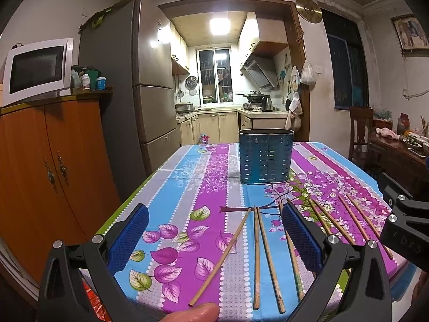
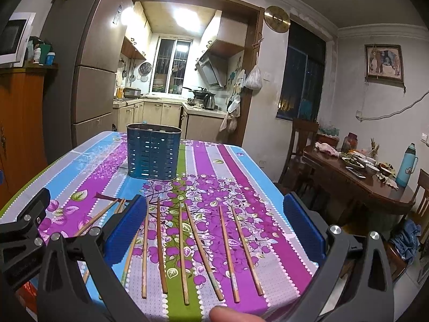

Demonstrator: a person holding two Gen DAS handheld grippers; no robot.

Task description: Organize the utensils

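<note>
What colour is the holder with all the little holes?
Blue; the holder shows best in the right wrist view.

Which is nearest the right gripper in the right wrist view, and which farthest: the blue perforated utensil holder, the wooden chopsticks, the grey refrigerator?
1. Wooden chopsticks, lying on the tablecloth between the right gripper's open fingers.
2. Blue perforated utensil holder, mid-table, slightly left.
3. Grey refrigerator, beyond the table, far left.
</note>
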